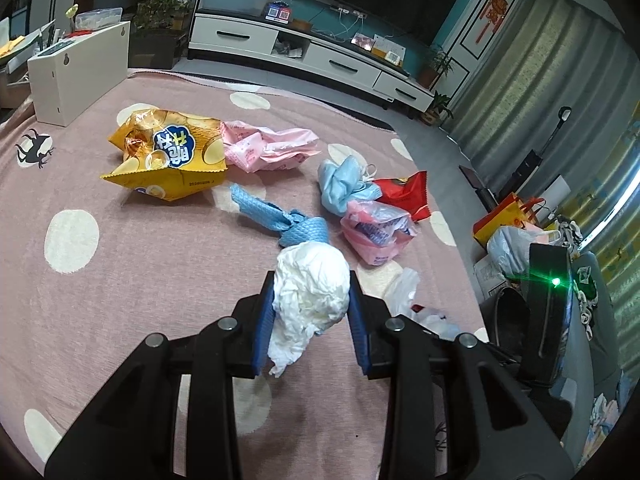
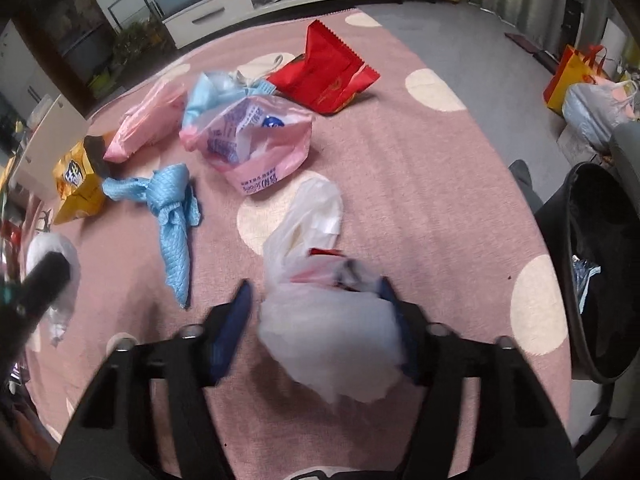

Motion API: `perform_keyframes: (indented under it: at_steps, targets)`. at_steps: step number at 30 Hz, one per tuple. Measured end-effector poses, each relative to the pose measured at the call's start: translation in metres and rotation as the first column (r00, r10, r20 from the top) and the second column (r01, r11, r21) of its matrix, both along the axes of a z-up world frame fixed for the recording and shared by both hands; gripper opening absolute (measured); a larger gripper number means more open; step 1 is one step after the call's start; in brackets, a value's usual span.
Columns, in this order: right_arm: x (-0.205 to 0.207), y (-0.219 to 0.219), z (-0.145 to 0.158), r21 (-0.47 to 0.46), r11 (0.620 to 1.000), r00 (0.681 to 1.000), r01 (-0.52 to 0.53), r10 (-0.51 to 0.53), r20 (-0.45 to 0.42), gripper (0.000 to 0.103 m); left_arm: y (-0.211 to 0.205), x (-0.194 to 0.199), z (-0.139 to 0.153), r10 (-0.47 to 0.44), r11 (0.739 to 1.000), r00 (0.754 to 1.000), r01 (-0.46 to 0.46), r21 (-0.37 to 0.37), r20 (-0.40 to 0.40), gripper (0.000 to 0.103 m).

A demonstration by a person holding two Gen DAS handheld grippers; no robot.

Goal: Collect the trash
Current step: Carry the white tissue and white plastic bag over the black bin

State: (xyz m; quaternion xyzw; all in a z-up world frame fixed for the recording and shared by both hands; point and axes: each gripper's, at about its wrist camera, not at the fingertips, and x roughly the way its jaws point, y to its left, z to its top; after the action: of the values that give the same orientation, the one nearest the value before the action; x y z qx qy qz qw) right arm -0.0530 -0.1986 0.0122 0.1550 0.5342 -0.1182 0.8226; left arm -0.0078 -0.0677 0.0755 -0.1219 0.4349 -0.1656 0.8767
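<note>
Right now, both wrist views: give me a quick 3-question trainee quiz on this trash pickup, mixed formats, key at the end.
1. True or false: the left gripper is shut on a crumpled white tissue wad.
2. Multiple choice: which piece of trash lies closest ahead of the white tissue wad in the left wrist view? A) red snack wrapper B) knotted blue cloth C) yellow chip bag
3. Fill in: the black bin stands at the ___ edge of the right wrist view, beside the pink rug.

Key: 1 true; 2 B; 3 right. Note: the right gripper has a clear plastic bag between its fingers; blur hides the grip.
</note>
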Motion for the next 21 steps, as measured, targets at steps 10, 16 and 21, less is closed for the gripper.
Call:
perform_keyframes:
  at_steps: [10, 16, 21]
  targets:
    - [-0.012, -0.022, 0.024, 0.057, 0.996, 0.990, 0.069, -0.075, 0.119, 0.037, -0.013, -0.003, 0.001, -0.021, 1.000, 1.000, 0.021, 0.001, 0.008, 0.034]
    - [-0.036, -0.047, 0.051, 0.035, 0.982, 0.955, 0.187, -0.190, 0.226, 0.037, -0.037, -0.010, 0.003, -0.073, 0.997, 0.997, 0.072, 0.022, 0.023, 0.034]
    - [-0.054, -0.081, 0.066, 0.067, 0.959, 0.916, 0.275, -0.283, 0.285, 0.037, -0.062, -0.016, 0.006, -0.115, 0.993, 0.993, 0.115, 0.020, 0.037, 0.034]
